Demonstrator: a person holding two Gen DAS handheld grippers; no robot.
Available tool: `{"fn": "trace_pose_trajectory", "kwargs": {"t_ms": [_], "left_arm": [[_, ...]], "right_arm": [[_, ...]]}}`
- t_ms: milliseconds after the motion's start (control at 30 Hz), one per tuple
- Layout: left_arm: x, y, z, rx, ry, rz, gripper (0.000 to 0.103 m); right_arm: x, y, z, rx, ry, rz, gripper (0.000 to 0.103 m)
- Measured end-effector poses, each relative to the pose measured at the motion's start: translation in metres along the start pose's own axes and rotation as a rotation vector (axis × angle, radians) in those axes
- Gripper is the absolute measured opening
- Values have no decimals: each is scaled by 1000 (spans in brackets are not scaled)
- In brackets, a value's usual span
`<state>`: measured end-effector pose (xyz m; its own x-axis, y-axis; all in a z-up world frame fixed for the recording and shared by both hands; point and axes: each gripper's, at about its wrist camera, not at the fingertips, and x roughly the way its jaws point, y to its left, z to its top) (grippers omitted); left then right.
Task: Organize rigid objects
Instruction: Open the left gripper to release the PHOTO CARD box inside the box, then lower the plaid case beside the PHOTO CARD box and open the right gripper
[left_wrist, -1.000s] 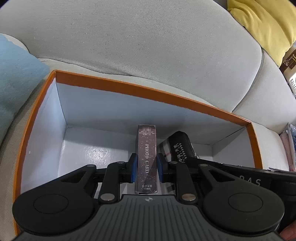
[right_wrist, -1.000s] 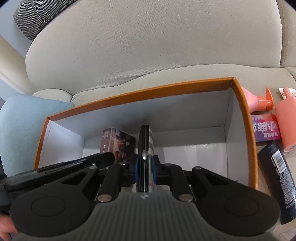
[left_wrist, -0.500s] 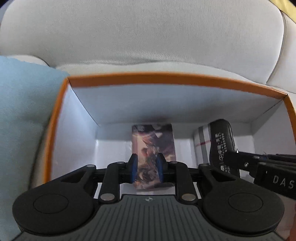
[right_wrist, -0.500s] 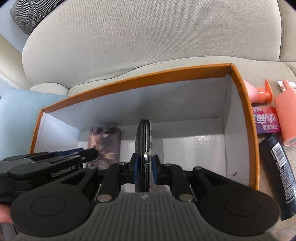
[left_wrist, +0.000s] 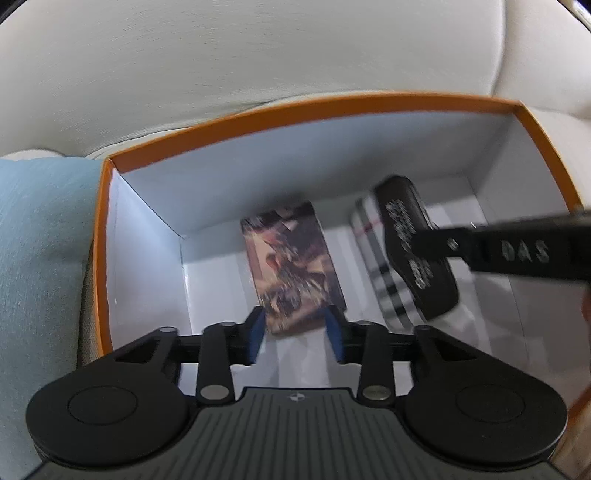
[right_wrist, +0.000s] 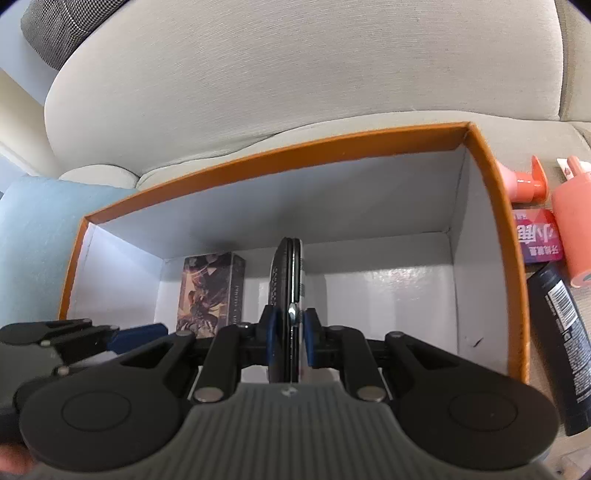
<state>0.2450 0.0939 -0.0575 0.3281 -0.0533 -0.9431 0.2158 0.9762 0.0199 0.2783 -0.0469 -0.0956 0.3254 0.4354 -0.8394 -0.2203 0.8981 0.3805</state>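
1. Inside the orange-rimmed box (left_wrist: 280, 110) on a sofa: photo card box (left_wrist: 293, 266) lying flat on the white floor, at 12 o'clock from the left tool (left_wrist: 295, 336).
2. Left tool spread, blue pads flanking the card box's near end, apparently without touching it; released, by the look of it.
3. Right tool (right_wrist: 291, 338) pressed together on a flat black case (right_wrist: 286, 291), held on edge above the box floor, at 3 o'clock from the card box.
4. Plaid-patterned item (left_wrist: 376, 258) visible beneath the case; identity unclear through blur.
5. Left outside, at 3 o'clock from the box: coral pump bottle (right_wrist: 574, 221), pink packet (right_wrist: 537, 240), black tube (right_wrist: 561, 332).
6. Progress judged partial: one item placed, one going in, several waiting.
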Motion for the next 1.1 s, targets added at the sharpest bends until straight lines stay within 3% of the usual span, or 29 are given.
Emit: {"fn": "trace_pose_trajectory", "kwargs": {"t_ms": [200,700,1100], "left_arm": [[5,-8,-10,38,18,14,53],[13,1,4,-57,63,35,54],[10,22,-1,-208,78,25,37]], "right_arm": [[3,4,-2,-8,9,4,16],[11,16,-3,-24,15,12,16],[25,26,6,-8,12,41,17]]}}
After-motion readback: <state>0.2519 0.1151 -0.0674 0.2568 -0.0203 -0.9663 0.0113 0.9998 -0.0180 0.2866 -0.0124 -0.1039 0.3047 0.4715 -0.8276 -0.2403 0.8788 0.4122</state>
